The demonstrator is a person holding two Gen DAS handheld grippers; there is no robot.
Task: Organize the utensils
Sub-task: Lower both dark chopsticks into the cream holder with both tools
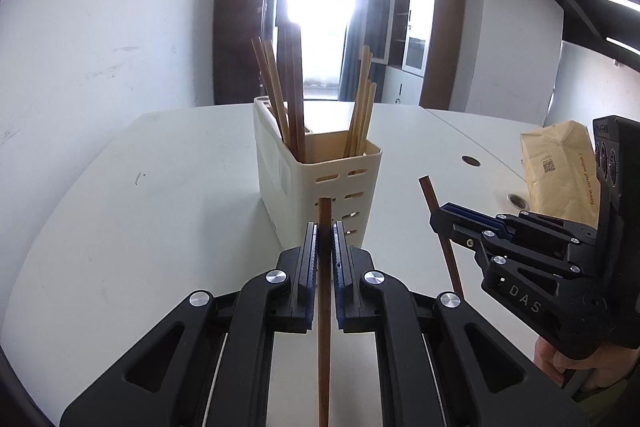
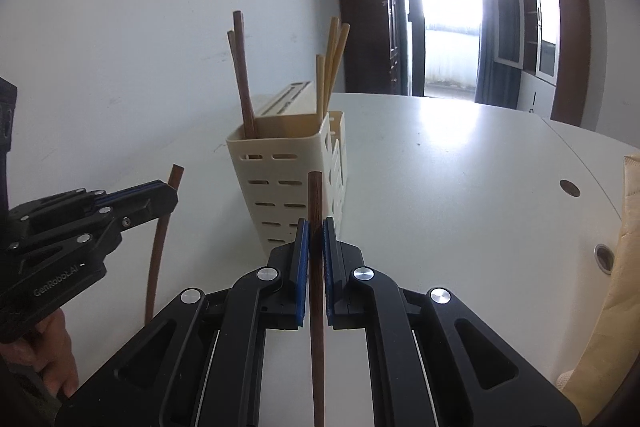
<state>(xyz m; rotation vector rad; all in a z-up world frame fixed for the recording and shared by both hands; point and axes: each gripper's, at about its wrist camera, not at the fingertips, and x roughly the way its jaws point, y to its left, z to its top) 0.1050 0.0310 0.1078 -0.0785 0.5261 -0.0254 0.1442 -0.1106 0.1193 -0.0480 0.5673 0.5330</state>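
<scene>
A cream slotted utensil holder (image 1: 320, 171) (image 2: 288, 179) stands on the white table, with several dark and light chopsticks upright in it. My left gripper (image 1: 325, 231) is shut on a dark brown chopstick (image 1: 324, 307), held upright just in front of the holder. My right gripper (image 2: 316, 227) is shut on another dark brown chopstick (image 2: 316, 299), also upright and short of the holder. Each gripper shows in the other's view: the right gripper (image 1: 444, 215) with its chopstick (image 1: 440, 227) to the right of the holder, the left gripper (image 2: 168, 191) with its chopstick (image 2: 158, 251) to the left.
A brown paper bag (image 1: 560, 171) (image 2: 624, 267) stands at the table's right. Cable holes (image 1: 471, 161) (image 2: 569, 188) sit in the white table (image 1: 160, 227). A white wall runs along the left; cabinets and a bright doorway lie beyond. A person's hand (image 2: 52, 347) holds the left gripper.
</scene>
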